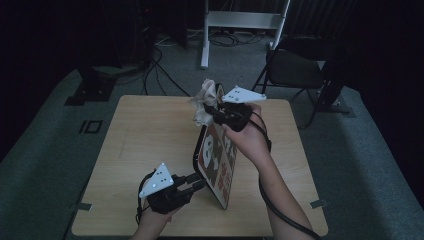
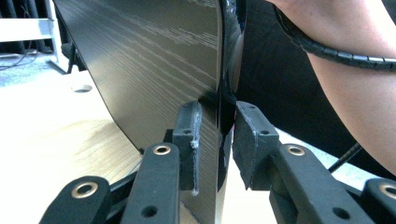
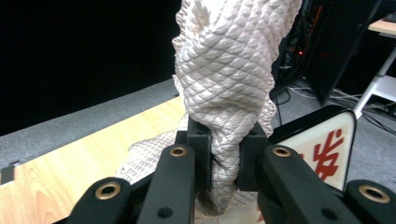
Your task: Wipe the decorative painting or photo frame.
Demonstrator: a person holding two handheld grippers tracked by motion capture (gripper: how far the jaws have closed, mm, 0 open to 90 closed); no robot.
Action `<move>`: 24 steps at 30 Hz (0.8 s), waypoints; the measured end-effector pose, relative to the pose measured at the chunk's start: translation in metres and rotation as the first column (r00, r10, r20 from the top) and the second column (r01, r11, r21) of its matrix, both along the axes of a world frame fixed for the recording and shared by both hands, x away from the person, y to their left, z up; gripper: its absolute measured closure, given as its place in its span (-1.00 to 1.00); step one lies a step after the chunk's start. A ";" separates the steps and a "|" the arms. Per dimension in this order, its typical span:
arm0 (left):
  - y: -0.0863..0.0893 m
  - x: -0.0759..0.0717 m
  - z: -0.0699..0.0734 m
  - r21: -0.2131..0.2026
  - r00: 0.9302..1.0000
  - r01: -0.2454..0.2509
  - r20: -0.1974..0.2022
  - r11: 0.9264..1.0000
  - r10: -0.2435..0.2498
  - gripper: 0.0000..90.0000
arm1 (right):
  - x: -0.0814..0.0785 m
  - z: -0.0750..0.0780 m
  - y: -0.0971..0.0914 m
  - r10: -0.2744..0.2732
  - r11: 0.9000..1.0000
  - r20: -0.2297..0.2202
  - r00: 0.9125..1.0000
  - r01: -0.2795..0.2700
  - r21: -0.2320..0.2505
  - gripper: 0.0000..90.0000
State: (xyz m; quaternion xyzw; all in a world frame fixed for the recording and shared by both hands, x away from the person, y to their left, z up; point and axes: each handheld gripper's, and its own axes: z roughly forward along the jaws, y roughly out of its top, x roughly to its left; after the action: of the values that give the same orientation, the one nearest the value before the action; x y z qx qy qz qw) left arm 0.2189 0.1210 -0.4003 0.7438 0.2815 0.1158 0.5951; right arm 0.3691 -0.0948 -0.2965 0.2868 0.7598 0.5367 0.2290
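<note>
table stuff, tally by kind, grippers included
grippers: 2, left gripper and right gripper
trays: 1, printed tray held on edge
cloths: 1, white cloth
total: 4

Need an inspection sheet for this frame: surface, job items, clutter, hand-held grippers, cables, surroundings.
Surface: light wooden table, bare around the work.
Job's things: picture board standing on edge, panda print facing right; cream quilted cloth bunched at its far end.
Clutter: nothing seen.
Grippers: left hand-held gripper straddles the board's edge, pad contact unclear; right hand-held gripper shut on the cloth.
Cables: black cable trails along the right forearm; floor cables behind the table.
Surroundings: grey carpet, folding chair, white stand.
</note>
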 end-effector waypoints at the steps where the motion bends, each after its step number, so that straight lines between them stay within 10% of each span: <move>1: 0.000 0.000 0.000 0.001 1.000 0.003 -0.001 1.000 -0.003 0.60 | 0.001 0.000 0.000 -0.004 1.000 -0.001 1.000 0.004 0.000 0.77; 24: 0.000 0.003 -0.003 0.001 1.000 -0.001 -0.018 1.000 0.001 0.57 | 0.067 0.007 -0.006 -0.134 0.991 -0.058 0.989 0.132 -0.023 0.77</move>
State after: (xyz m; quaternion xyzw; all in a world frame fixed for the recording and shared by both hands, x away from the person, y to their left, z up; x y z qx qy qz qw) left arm 0.2215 0.1209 -0.4031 0.7450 0.2872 0.1096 0.5920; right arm 0.4357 -0.1010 -0.2900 0.3505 0.7506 0.5040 0.2444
